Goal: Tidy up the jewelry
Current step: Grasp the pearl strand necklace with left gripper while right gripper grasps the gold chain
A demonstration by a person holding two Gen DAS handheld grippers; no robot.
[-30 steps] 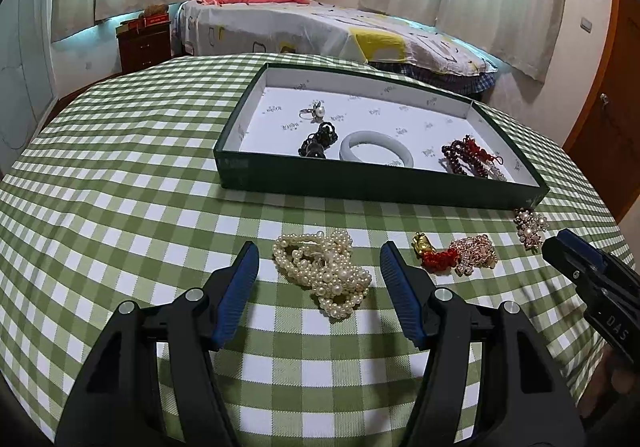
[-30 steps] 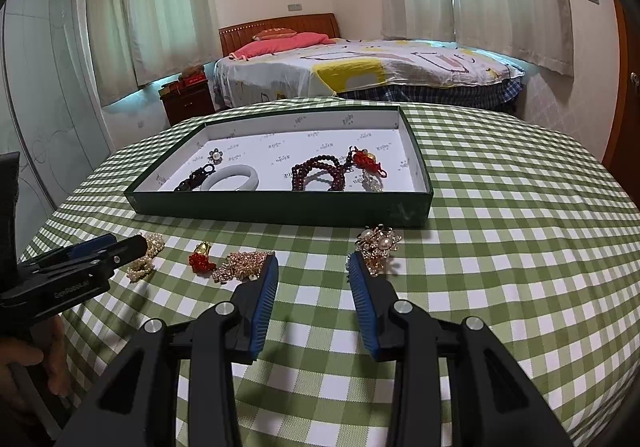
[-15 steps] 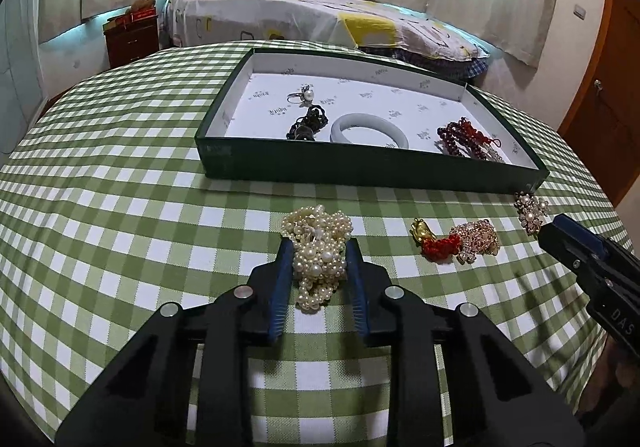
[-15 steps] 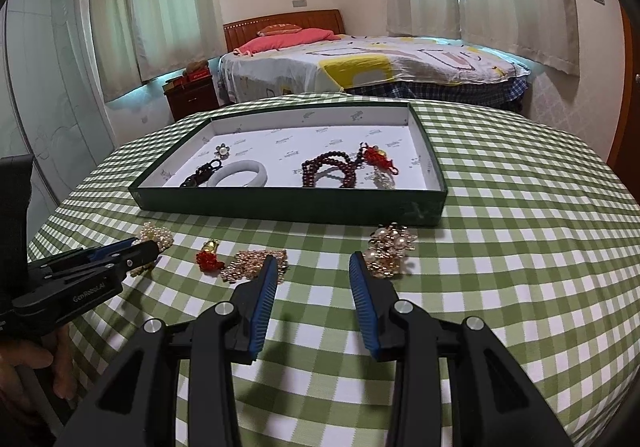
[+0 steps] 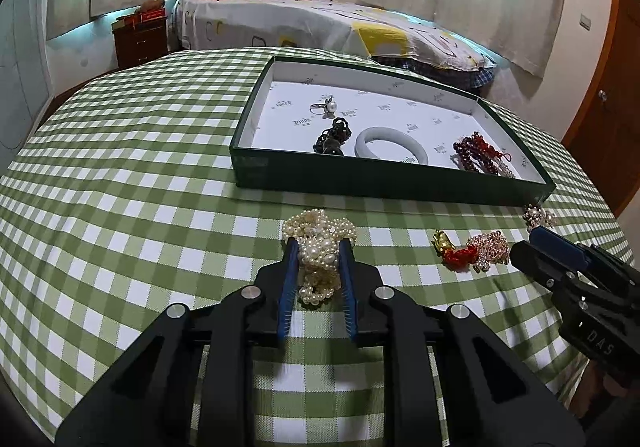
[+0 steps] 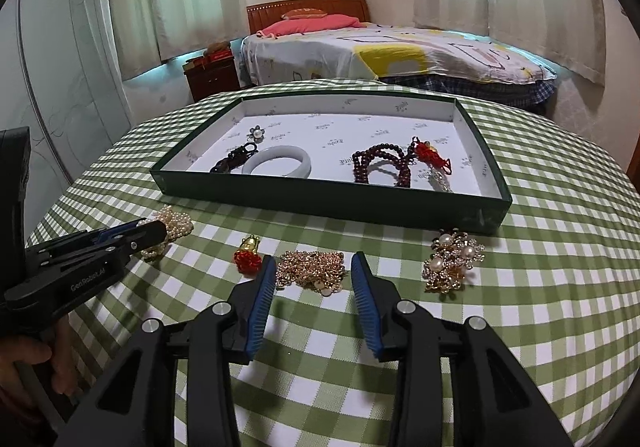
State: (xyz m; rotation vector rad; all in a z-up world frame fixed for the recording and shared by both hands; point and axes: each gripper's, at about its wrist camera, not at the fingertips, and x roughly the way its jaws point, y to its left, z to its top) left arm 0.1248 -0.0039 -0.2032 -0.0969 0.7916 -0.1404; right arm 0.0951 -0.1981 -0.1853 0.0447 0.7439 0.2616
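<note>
On the checked tablecloth (image 5: pixel 120 231), the left hand-held gripper (image 5: pixel 318 247) is closing, pinching the pearl necklace (image 5: pixel 320 243).

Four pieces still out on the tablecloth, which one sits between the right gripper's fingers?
The gold chain pile, framed by the open right gripper. The red-and-gold charm lies left, the pearl brooch right, and the pearl strand is in the left gripper.

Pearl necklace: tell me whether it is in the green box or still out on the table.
Out. The pearl necklace lies bunched on the checked tablecloth in front of the green box, between the closing left gripper fingers.
</note>
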